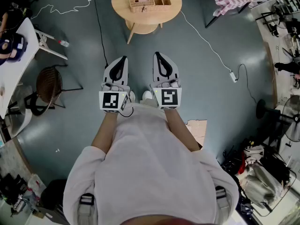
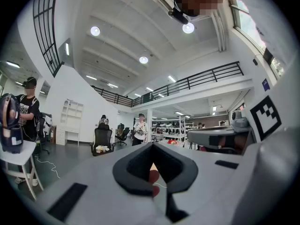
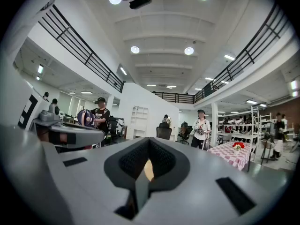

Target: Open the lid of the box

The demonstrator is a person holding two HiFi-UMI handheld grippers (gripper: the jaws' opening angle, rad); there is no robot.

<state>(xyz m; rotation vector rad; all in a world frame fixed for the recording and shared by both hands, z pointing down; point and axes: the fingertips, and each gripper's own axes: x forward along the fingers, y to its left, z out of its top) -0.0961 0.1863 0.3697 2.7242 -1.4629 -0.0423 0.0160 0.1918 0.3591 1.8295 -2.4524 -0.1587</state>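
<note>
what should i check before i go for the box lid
1. Box in view: ok, on the round table ahead.
2. Box within reach: not ok, floor lies between it and both grippers.
3. Left gripper free: ok, jaws together, nothing held.
4. Right gripper free: ok, jaws together, nothing held.
5. Jaws ready to grasp: not ok, both shut.
6. Lid's state: cannot tell, too small.

Your left claw (image 1: 121, 62) and right claw (image 1: 159, 59) hang side by side, well short of the counter (image 1: 140, 22) ahead. The box (image 1: 150, 3) lies on it. A chair (image 1: 49, 83) stands on your left.
</note>
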